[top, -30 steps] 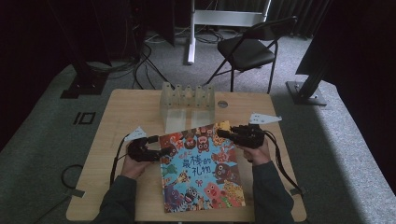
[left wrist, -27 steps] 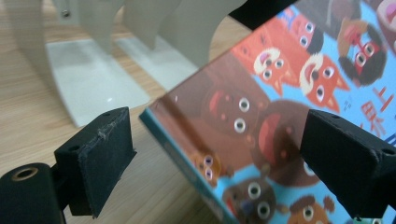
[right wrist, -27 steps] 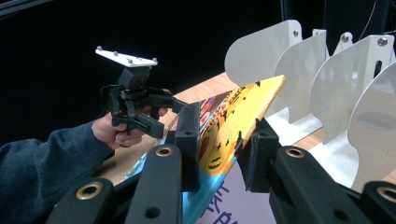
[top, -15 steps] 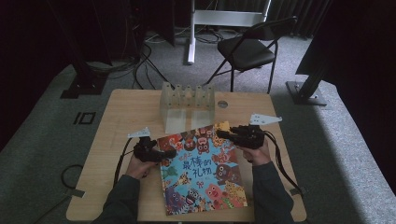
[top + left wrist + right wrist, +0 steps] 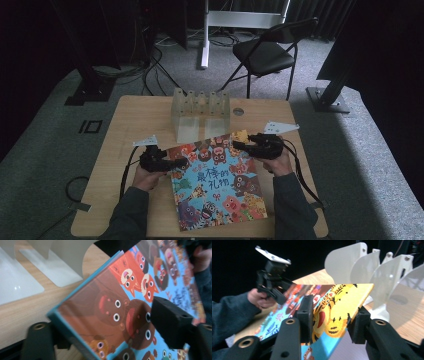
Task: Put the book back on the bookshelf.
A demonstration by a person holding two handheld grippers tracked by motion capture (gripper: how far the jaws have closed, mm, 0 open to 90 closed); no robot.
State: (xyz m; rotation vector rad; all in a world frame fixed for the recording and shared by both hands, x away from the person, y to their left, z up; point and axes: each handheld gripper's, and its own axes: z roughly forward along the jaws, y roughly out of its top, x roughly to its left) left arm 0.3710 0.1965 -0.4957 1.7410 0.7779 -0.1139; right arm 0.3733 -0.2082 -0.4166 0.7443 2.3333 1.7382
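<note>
Left gripper (image 5: 176, 163): sits at the left edge of the picture book (image 5: 215, 182) in the high view, held in the person's left hand (image 5: 142, 176). Its jaws straddle the book's upper left corner, one black jaw above the cover, the other below the edge. The jaws have just been closing, with that corner between them. From its own view (image 5: 110, 335) I cannot tell whether the pads already press on the cover.

Right gripper (image 5: 239, 145): sits at the book's upper right corner, held in the person's right hand (image 5: 277, 162). In its own view (image 5: 332, 325) the yellow striped corner of the book (image 5: 337, 307) lies between the two black jaws, one pad against the cover and the other at the book's edge. The jaws have just been opening a little, with the book between them.

Picture book: a colourful children's book with cartoon animals on a blue cover (image 5: 130, 302). It lies turned at a slant on the wooden table (image 5: 130, 125), in front of the person. In the right gripper view its far corner looks raised off the tabletop.

Rack (image 5: 200, 115): a pale, translucent divider stand with upright rounded fins, standing just behind the book's top edge, towards the far side of the table. The fins show close behind the book in the right gripper view (image 5: 372, 267).

Chair (image 5: 270, 52): a black folding chair, on the grey floor well beyond the table.
</note>
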